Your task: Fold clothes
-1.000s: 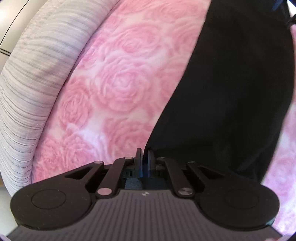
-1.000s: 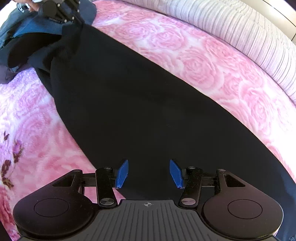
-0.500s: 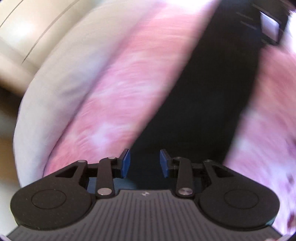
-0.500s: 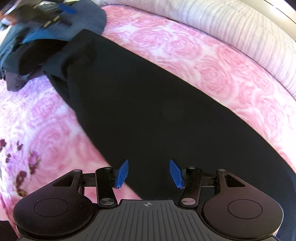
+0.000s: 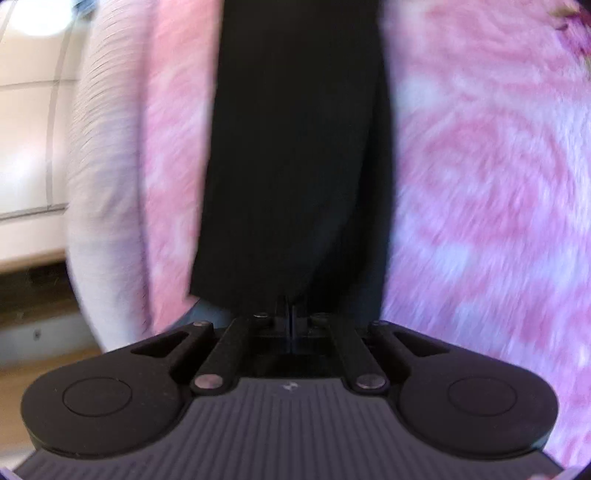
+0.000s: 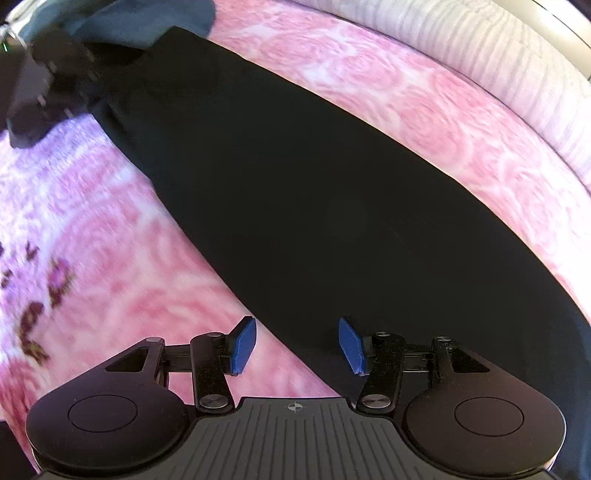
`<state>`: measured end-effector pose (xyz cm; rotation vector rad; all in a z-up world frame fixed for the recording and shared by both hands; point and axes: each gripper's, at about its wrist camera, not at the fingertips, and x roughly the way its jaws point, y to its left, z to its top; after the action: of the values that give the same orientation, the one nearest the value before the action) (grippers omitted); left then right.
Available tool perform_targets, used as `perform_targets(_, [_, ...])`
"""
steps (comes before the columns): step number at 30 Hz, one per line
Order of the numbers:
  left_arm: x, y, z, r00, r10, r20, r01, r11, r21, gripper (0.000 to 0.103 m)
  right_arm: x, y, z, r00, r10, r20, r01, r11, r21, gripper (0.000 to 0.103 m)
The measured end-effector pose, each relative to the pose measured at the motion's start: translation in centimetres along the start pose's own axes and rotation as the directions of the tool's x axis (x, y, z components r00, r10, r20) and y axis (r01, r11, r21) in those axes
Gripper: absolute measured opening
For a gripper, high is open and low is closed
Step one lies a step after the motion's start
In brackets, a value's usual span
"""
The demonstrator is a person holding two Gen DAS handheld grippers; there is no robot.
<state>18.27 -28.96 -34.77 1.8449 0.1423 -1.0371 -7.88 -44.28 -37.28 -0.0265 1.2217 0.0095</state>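
Observation:
A long black garment (image 6: pixel 314 184) lies stretched across a pink rose-patterned blanket (image 6: pixel 110 266). In the left wrist view the garment (image 5: pixel 299 147) runs straight ahead, and my left gripper (image 5: pixel 291 314) is shut on its near end. In the right wrist view the left gripper (image 6: pixel 48 92) shows blurred at the garment's far end. My right gripper (image 6: pixel 297 341) is open and empty, its blue pads (image 6: pixel 243 343) just above the garment's lower edge near me.
A pile of dark blue clothes (image 6: pixel 122 22) lies at the far left by the left gripper. A grey striped bedcover (image 6: pixel 498 70) runs along the blanket's far side, and shows at the left in the left wrist view (image 5: pixel 107 166). Beyond it is a pale wall (image 5: pixel 29 110).
My left gripper opened, swung to face along the garment, and shut on its end again. The right gripper shifted toward the garment's lower edge, still open.

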Motion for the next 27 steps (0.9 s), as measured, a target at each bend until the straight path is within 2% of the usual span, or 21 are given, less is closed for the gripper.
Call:
perform_targets(4, [0.2, -0.1, -0.5, 1.0, -0.007, -0.006, 0.007, 1.0, 0.015, 0.002, -0.2, -1.2, -1.6, 0.999, -0.031, -0.029, 0.032, 0.999, 0.029, 0.054])
perform_targets(8, [1.6, -1.0, 0.5, 0.997, -0.062, -0.042, 0.063, 0.998, 0.012, 0.009, -0.6, -1.3, -2.7, 0.998, -0.027, -0.049, 0.028, 0.999, 0.031, 0.053])
perform_targets(11, [1.5, -1.5, 0.8, 0.993, -0.106, -0.047, 0.106, 0.994, 0.001, 0.022, -1.1, -1.3, -3.9, 0.998, -0.034, -0.061, 0.036, 0.999, 0.026, 0.053])
perform_targets(12, [1.4, -1.6, 0.8, 0.992, -0.119, -0.046, 0.119, 0.993, -0.007, 0.022, -1.2, -1.4, -4.4, 0.997, -0.04, -0.064, 0.042, 0.999, 0.031, 0.053])
perform_targets(14, [0.3, -1.7, 0.6, 0.991, -0.128, -0.045, 0.126, 0.991, -0.037, 0.022, -1.5, -1.7, -5.4, 0.996, -0.061, -0.07, 0.065, 0.996, 0.058, 0.054])
perform_targets(18, [-1.7, -1.2, 0.8, 0.991, -0.129, -0.038, 0.123, 0.983, -0.136, 0.023, -2.5, -3.0, -7.8, 0.985, -0.155, -0.08, 0.164, 0.978, 0.125, 0.054])
perform_targets(21, [-3.0, -0.9, 2.0, 0.994, -0.109, -0.019, 0.103, 0.976, -0.192, 0.024, -3.3, -4.3, -9.7, 0.964, -0.254, -0.083, 0.265, 0.948, 0.176, 0.054])
perform_targets(24, [-4.0, -0.8, 4.5, 0.993, -0.112, 0.03, 0.116, 0.963, -0.242, 0.024, -3.7, -5.7, -11.3, 0.941, -0.323, -0.103, 0.339, 0.914, 0.224, 0.054])
perform_targets(27, [-5.3, -1.0, 8.8, 0.983, -0.099, 0.153, 0.133, 0.965, -0.227, 0.025, -4.0, -6.9, -12.9, 0.938, -0.326, -0.118, 0.347, 0.894, 0.283, 0.054])
